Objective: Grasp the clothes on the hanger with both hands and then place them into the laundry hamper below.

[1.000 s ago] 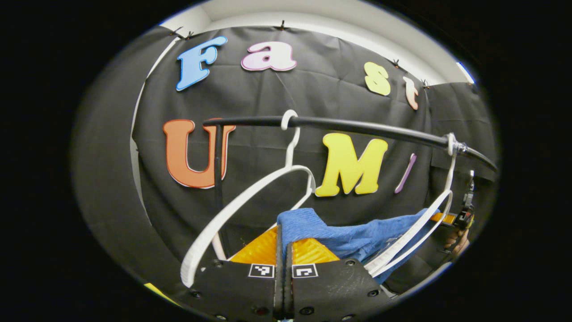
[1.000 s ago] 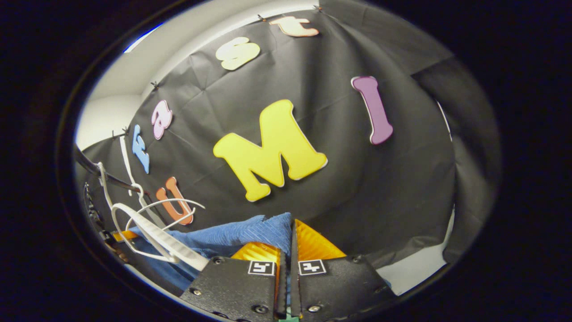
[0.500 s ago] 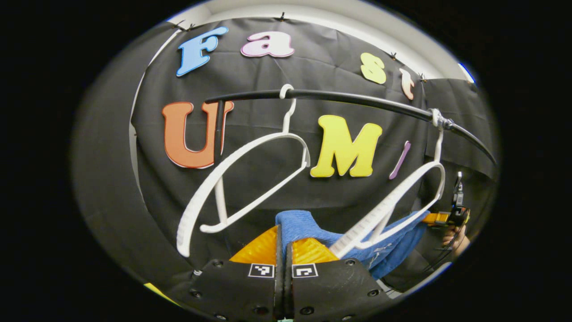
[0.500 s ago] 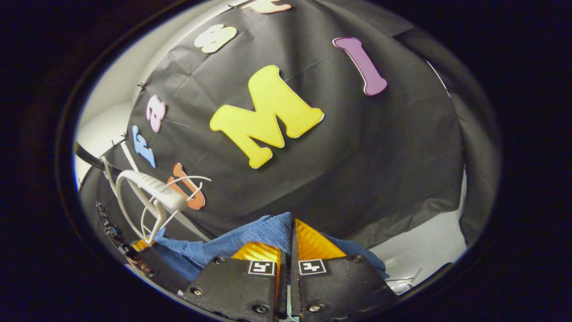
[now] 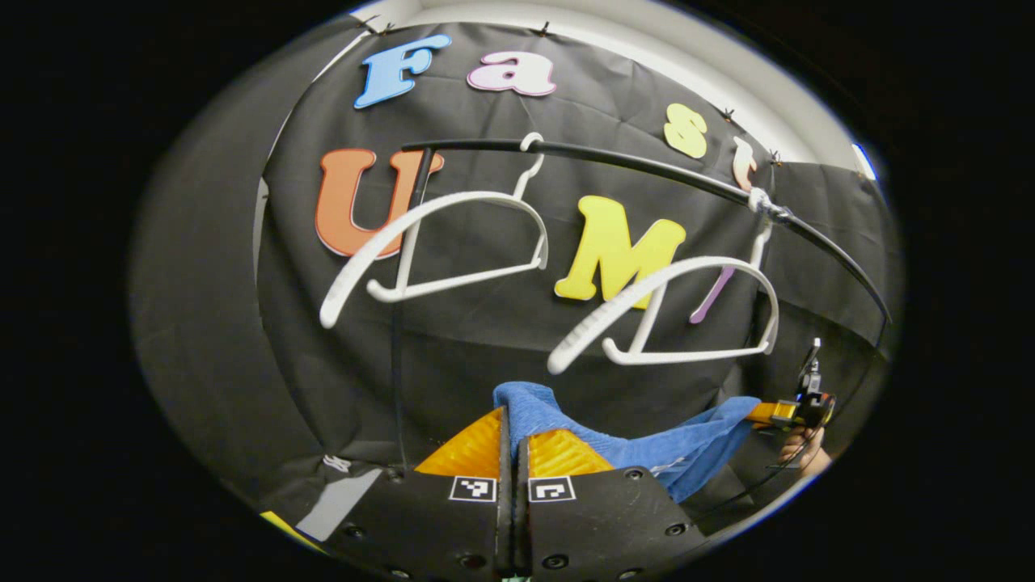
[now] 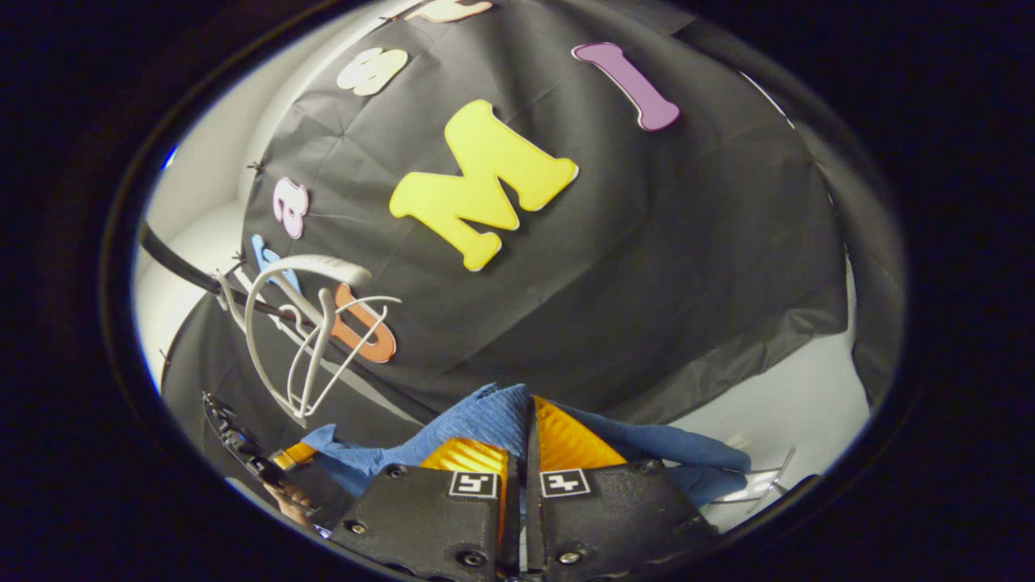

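A blue garment [image 5: 639,440] is stretched between my two grippers, off the hangers. My left gripper [image 5: 511,420] is shut on one end of it. The other end runs to the far gripper [image 5: 788,412] at the right of the left gripper view, held by a hand [image 5: 800,457]. In the right gripper view my right gripper [image 6: 527,412] is shut on the blue garment [image 6: 477,416], which sags left toward the other gripper [image 6: 279,465]. Two bare white hangers [image 5: 453,238] [image 5: 671,319] hang from the black rail [image 5: 647,170] above the cloth.
The rail's black upright post [image 5: 400,323] stands left of the garment. A white floor [image 6: 776,420] lies past the cloth wall's hem in the right gripper view, with a clear plastic rim [image 6: 756,485] at the lower right. The white hangers [image 6: 307,331] sit at that view's left.
Both grippers have moved down with the blue garment, which has slipped off the right hanger. The hangers and rail now sit higher in the views and hang free.
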Available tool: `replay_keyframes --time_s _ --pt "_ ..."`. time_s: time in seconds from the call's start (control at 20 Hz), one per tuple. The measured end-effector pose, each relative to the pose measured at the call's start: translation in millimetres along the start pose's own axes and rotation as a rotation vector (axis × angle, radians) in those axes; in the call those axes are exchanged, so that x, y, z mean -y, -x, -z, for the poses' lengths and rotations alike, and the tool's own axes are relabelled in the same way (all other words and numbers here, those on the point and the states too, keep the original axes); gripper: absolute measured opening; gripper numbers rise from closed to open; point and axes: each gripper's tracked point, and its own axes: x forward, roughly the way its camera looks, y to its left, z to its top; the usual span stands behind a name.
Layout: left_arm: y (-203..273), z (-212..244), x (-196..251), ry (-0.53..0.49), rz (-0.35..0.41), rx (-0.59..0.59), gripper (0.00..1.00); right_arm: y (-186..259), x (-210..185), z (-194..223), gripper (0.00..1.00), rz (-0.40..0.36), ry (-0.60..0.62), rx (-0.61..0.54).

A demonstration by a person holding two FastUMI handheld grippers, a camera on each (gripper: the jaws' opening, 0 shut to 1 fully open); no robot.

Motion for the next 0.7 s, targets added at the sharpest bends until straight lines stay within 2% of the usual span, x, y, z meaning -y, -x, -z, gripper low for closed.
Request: replay_keyframes --time_s 0.25,0.7 --pt "24 45 12 0.046 0.018 -0.049 0.01 11 -6 57 0.06 -0.018 -0.036 -0.079" --pt "42 119 56 0.094 0.088 -0.141 0.01 6 -40 152 0.06 -0.119 -0.146 -0.248"
